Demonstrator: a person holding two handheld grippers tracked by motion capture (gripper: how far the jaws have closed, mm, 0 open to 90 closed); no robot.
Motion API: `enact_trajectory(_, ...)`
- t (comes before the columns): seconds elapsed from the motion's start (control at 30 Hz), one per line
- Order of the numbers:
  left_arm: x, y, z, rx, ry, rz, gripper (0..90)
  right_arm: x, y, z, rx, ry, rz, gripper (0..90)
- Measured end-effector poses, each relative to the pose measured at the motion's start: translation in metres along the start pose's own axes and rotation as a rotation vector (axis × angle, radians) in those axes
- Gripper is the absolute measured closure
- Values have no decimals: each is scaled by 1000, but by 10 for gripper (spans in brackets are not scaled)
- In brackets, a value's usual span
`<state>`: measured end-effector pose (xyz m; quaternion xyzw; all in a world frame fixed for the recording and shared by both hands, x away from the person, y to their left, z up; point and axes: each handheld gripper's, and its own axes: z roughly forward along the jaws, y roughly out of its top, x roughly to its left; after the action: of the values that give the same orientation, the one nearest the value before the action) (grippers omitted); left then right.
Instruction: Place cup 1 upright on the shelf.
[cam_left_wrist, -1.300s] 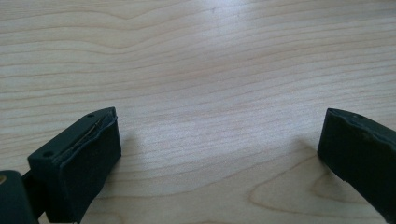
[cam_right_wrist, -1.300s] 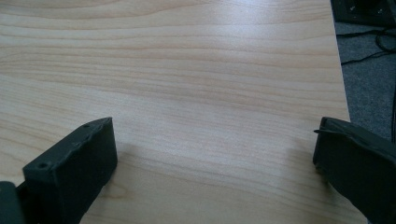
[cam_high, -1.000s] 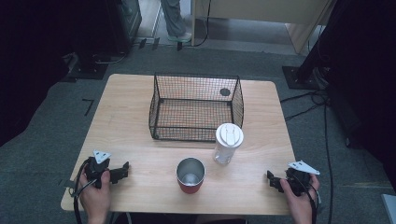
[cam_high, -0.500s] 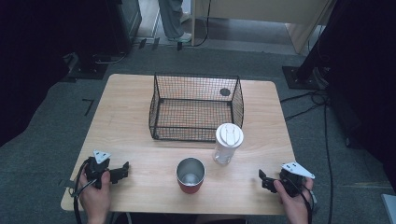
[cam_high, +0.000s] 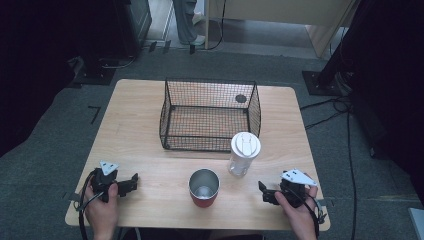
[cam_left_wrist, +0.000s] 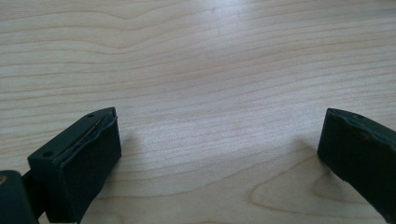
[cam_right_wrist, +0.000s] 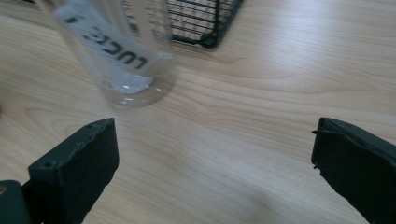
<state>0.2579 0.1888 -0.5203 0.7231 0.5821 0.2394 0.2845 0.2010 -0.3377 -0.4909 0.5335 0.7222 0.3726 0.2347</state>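
A clear plastic bottle (cam_high: 243, 155) with a white lid stands upright in front of the black wire basket (cam_high: 209, 115). Its base shows in the right gripper view as the bottle (cam_right_wrist: 122, 51), ahead and left of the jaws. A red cup (cam_high: 204, 187) with a steel inside stands near the table's front edge. My left gripper (cam_high: 131, 182) rests open at the front left, with bare wood between its jaws in the left gripper view. My right gripper (cam_high: 263, 192) is open at the front right, pointing left toward the bottle and cup.
The wooden table (cam_high: 135, 130) has a small dark hole (cam_high: 240, 98) behind the basket. Grey carpet surrounds it, with cables (cam_high: 345, 107) on the floor at the right and a person's legs (cam_high: 185, 22) at the back.
My right gripper has slid left along the front edge, closer to the bottle and cup. The left gripper has stayed put.
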Motion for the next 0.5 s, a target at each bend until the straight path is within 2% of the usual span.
enact_trajectory(0.23, 0, 0, 0, 0, 0, 0, 0, 20, 7, -2, -15, 36, -21, 7)
enact_trajectory(0.37, 0, 0, 0, 0, 0, 0, 0, 35, 10, -4, -29, 59, -50, 7)
enact_trajectory(0.5, 0, 0, 0, 0, 0, 0, 0, 42, 12, -6, -35, 67, -60, 7)
